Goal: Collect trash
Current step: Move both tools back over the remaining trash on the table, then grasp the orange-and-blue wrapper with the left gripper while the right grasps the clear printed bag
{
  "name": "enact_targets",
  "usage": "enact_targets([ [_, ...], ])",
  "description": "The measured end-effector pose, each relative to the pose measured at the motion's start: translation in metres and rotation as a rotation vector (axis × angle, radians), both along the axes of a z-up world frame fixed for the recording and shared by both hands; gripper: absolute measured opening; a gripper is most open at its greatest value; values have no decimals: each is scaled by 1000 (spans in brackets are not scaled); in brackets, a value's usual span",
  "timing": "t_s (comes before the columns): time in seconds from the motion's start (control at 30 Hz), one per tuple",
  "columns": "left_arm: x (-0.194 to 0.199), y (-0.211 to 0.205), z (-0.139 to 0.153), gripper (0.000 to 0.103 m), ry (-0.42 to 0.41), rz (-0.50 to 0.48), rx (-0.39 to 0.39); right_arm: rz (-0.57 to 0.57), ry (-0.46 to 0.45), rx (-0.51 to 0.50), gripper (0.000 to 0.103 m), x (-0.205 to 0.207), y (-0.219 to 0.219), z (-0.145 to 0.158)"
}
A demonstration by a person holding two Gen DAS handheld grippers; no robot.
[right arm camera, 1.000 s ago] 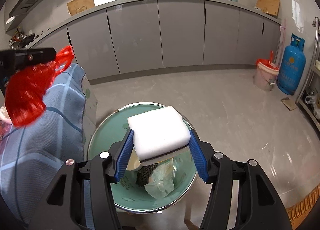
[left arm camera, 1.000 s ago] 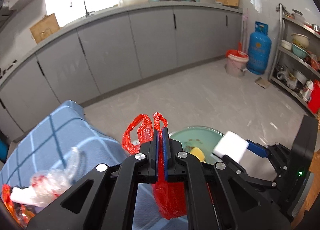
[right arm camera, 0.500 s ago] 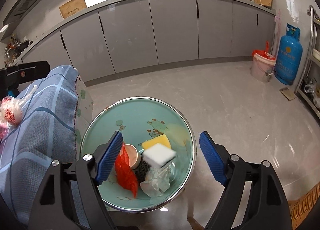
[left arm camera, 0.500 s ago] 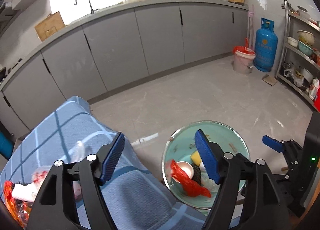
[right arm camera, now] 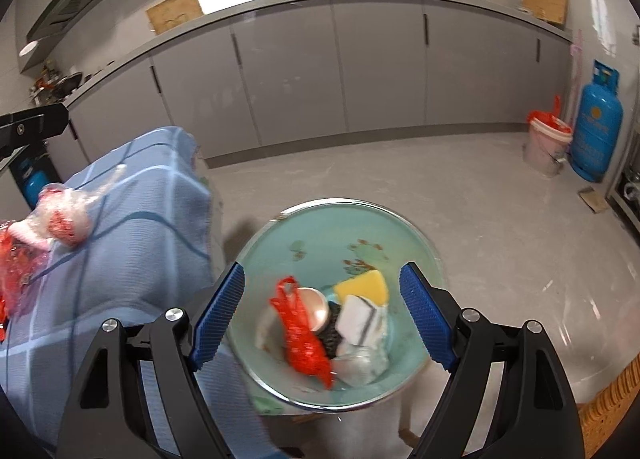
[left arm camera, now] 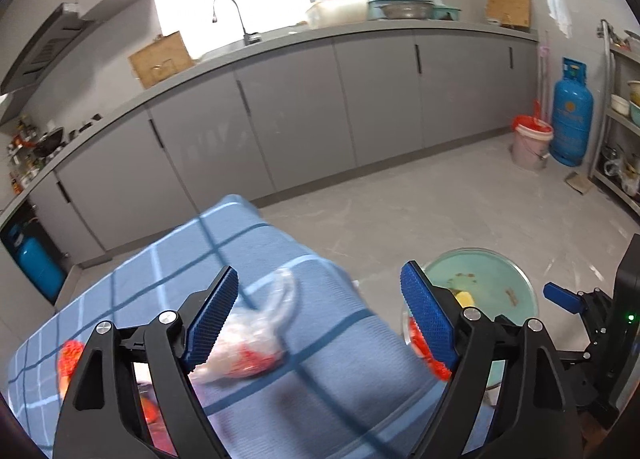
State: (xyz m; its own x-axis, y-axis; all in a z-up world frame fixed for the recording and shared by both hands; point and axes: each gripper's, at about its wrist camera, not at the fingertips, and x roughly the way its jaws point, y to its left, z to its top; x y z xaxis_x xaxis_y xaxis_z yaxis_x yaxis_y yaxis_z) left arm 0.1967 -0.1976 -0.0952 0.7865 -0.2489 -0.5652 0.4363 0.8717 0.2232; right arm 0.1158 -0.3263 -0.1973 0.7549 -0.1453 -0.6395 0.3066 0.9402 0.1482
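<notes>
A green basin (right arm camera: pixel 360 227) stands on the floor beside a table under a blue checked cloth (right arm camera: pixel 132 243). In it lie a red plastic bag (right arm camera: pixel 302 339), a yellow sponge (right arm camera: pixel 364 285), a white sponge (right arm camera: pixel 360 319), a black scrubber and clear plastic. My right gripper (right arm camera: pixel 322 317) is open and empty above the basin. My left gripper (left arm camera: pixel 320 317) is open and empty above the cloth (left arm camera: pixel 260 259), over a clear plastic bag with red inside (left arm camera: pixel 248 347). That bag also shows in the right wrist view (right arm camera: pixel 64 219). More red trash (left arm camera: pixel 70 355) lies at the cloth's left.
Grey cabinets (left arm camera: pixel 300 111) run along the back wall under a counter with a sink. A blue gas cylinder (right arm camera: pixel 600 123) and a pink bucket (right arm camera: pixel 546 143) stand at the right. A metal shelf rack (left arm camera: pixel 624 131) is at the far right. Grey floor lies beyond the basin.
Both grippers opened and let the red bag and the white sponge fall into the basin. Since then the left gripper has swung left over the cloth, above the clear bag.
</notes>
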Motion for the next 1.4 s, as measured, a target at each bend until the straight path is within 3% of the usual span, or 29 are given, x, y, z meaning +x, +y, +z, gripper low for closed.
enact_targets([
  [0.3, -1, 82, 11, 83, -41, 151, 14, 115, -26, -20, 80, 20, 56, 21],
  [0.7, 5, 231, 9, 86, -78, 506, 96, 245, -45, -70, 83, 49, 127, 42],
  [0.83, 9, 271, 1, 87, -37, 587, 101, 288, -52, -90, 84, 60, 147, 49],
  [1.17, 19, 308, -34, 87, 78, 627, 83, 379, -76, -162, 84, 102, 196, 64],
  [1.33, 25, 315, -53, 87, 133, 623, 71, 402, -23, -173, 83, 123, 208, 53],
  [1.4, 29, 316, -58, 87, 146, 627, 67, 411, 11, -160, 71, 129, 209, 47],
])
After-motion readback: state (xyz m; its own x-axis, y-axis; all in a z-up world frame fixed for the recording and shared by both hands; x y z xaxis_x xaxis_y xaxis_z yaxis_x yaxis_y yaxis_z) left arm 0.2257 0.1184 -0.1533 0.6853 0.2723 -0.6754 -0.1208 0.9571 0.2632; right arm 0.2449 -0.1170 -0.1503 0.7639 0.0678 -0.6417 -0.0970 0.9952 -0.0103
